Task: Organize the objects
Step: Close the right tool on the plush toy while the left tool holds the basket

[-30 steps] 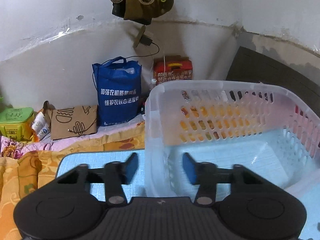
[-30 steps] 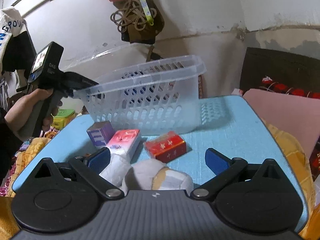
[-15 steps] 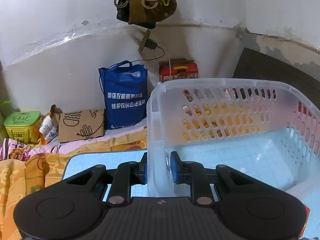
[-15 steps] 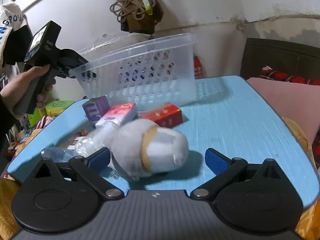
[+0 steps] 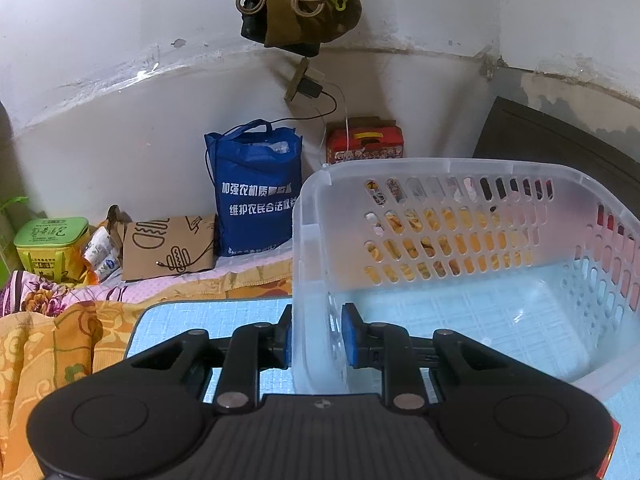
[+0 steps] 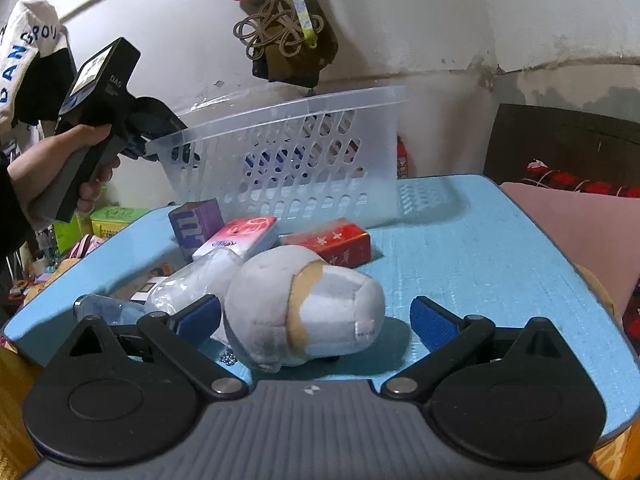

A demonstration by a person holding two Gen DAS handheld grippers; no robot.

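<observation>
My left gripper (image 5: 318, 340) is shut on the near wall of a clear plastic basket (image 5: 460, 240), one finger outside and one inside. In the right wrist view the basket (image 6: 304, 152) is tilted, its left end raised by the left gripper (image 6: 148, 148). My right gripper (image 6: 316, 320) is open, its fingers on either side of a grey plush toy (image 6: 304, 304) lying on the blue mat (image 6: 472, 240). Behind the toy lie a red box (image 6: 336, 242), a pink packet (image 6: 240, 236), a purple box (image 6: 196, 228) and a plastic-wrapped item (image 6: 188, 288).
A blue bag (image 5: 256, 192), a cardboard piece (image 5: 168, 252), a green tin (image 5: 52, 248) and a red box (image 5: 364, 144) stand by the wall on the bed. A rope bundle (image 5: 296, 0) hangs above. A pink cushion (image 6: 580, 232) lies right of the mat.
My left gripper closed on the basket wall and lifted that end. My right gripper moved down and forward so the plush toy now lies between its open fingers.
</observation>
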